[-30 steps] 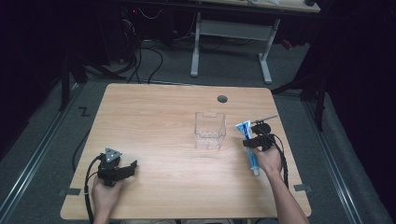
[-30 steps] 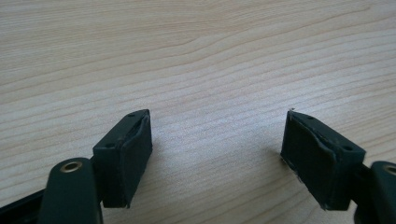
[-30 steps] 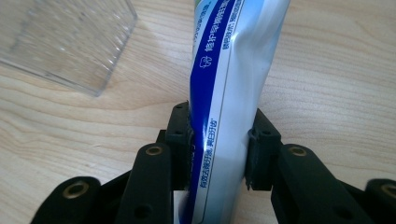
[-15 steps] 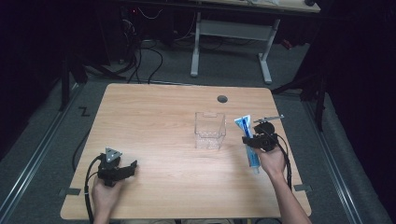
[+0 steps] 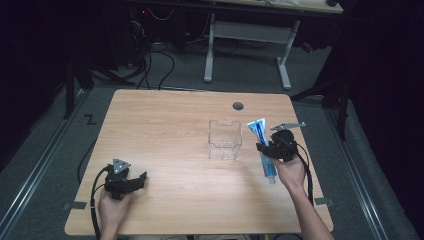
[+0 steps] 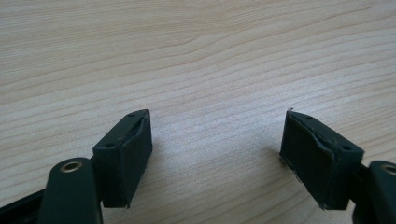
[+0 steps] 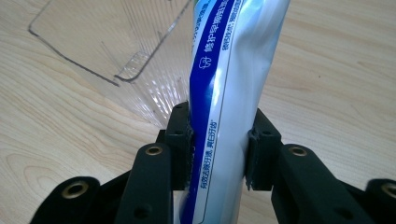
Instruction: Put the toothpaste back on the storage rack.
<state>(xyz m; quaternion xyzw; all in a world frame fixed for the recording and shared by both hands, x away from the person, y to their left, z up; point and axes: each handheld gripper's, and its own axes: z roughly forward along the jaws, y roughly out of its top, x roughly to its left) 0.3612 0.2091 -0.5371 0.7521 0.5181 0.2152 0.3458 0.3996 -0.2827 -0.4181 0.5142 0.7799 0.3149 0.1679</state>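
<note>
1. Right hand-held gripper (image 5: 263,148) sits at the right of the high view, jaws clamped on a toothpaste tube (image 5: 263,145). In the right gripper view, the right hand-held gripper (image 7: 219,154) has a pad pressing each side of the white-and-blue toothpaste tube (image 7: 231,93).
2. Tube runs lengthwise up and down the high view, crimped end toward the upper part of the frame, cap end toward the lower part near the person's right hand (image 5: 287,170).
3. Tube is lifted off the bench (image 5: 165,130), just right of the clear plastic container (image 5: 225,140) and apart from it.
4. Clear plastic container stands upright near the middle of the bench, open at the top; in the right gripper view the clear plastic container (image 7: 107,42) fills the upper left behind the tube.
5. Left hand-held gripper (image 5: 137,181) rests low at the lower left of the high view, held by the left hand (image 5: 112,207). In the left gripper view, the left hand-held gripper (image 6: 217,154) has its jaws wide apart, bare wood grain between them.
6. Round grommet hole (image 5: 238,106) lies toward the upper edge of the bench.
</note>
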